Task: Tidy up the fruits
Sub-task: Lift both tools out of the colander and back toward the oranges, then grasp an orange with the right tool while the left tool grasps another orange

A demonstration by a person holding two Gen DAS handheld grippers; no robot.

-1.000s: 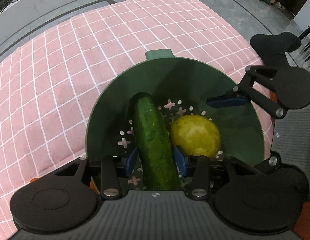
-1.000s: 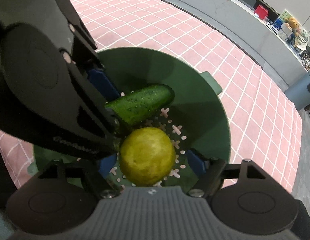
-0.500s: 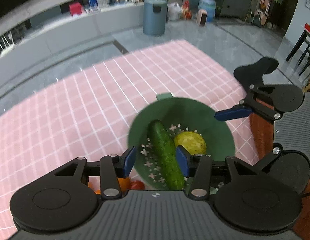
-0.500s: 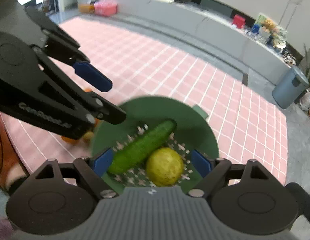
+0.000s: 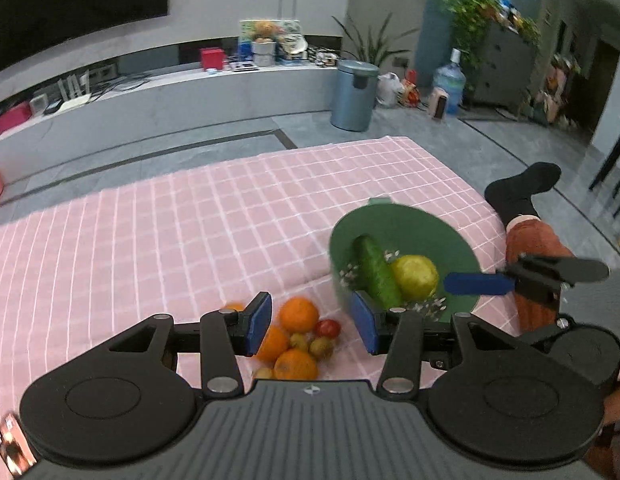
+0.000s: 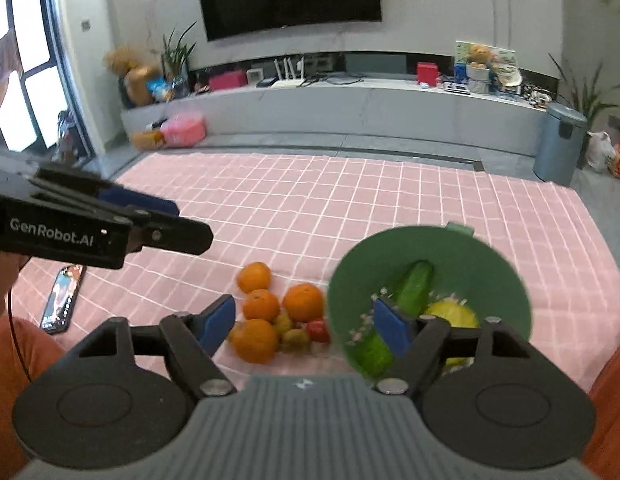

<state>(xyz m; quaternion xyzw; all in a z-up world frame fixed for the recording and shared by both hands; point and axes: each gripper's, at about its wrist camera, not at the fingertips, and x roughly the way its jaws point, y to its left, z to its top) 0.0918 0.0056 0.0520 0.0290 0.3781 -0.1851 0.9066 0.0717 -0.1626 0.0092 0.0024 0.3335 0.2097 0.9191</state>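
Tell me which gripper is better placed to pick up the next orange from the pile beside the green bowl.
Probably the left gripper: it is open, and the oranges lie right between its fingers. The right gripper is open too, but its right finger overlaps the green bowl, close to the cucumber.

Green colander holds cucumber and yellow fruit; oranges piled just left of colander; left gripper jaws apart, empty.

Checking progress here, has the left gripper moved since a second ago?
Yes. The left gripper has pulled up and back from the green bowl, which now looks small and off to its right; the cucumber stays inside.
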